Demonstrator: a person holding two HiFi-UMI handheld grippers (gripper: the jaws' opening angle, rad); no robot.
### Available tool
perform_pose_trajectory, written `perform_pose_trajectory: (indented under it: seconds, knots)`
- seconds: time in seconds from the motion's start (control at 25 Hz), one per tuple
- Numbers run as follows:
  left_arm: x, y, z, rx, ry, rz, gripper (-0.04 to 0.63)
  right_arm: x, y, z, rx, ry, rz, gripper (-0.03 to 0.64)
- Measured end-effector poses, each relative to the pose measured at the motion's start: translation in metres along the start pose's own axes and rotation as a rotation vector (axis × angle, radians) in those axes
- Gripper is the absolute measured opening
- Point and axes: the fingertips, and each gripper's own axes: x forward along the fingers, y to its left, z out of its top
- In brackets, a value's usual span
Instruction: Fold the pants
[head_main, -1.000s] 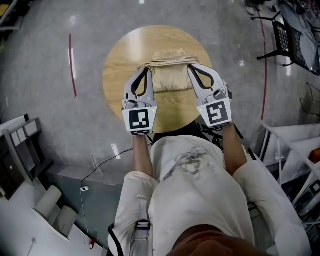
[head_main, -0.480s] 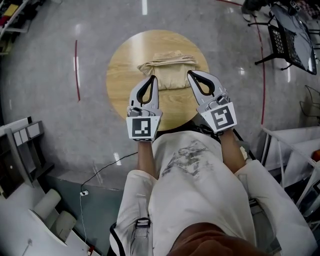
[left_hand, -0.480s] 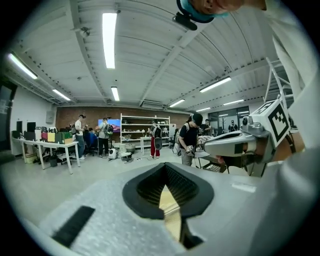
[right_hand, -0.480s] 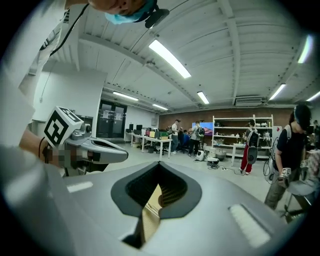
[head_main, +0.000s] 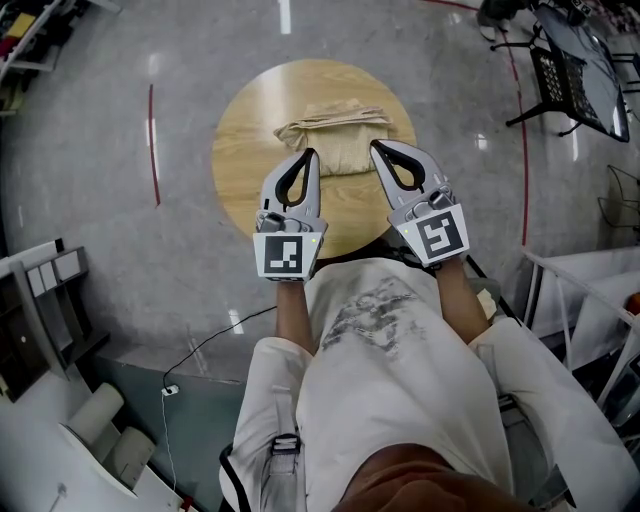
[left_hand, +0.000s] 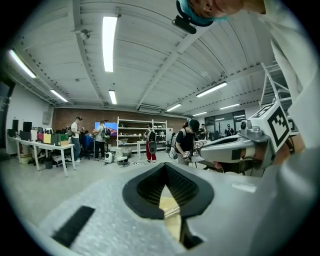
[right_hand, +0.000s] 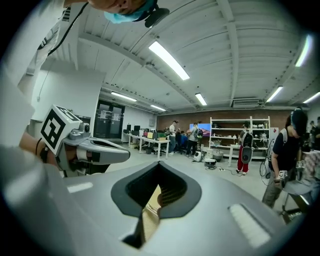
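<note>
Since a second ago you have lifted both tools and drawn them back toward yourself, off the sides of the pants. The cloth has stayed where it lay.

Your left tool (head_main: 310, 155) is now held over the near left part of the round wooden worktop (head_main: 240, 150). It is clenched with nothing in it, and its tip points just beside the bundle's left edge.

The pants (head_main: 335, 130) are tan and folded into a compact bundle. They lie around the middle of the worktop, a little toward its far side, between the two tool tips.

Your right tool (head_main: 376, 148) is clenched and empty too, its tip just beside the bundle's right edge.

In both tool views the jaws meet tip to tip, and only a tan surface shows through the opening behind them.
</note>
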Motion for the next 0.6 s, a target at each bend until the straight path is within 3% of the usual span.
perform_pose_trajectory:
  seconds: [0.44,0.6]
  knots:
    - [-0.002,-0.004,0.004,0.011,0.003,-0.016,0.008,0.001,0.0,-0.002,-0.033,0.023,0.011,0.006]
    - [0.0,-0.005,0.013,0.02,-0.036,-0.021,0.008,0.001,0.002,-0.001,-0.049,0.024,0.027,0.006]
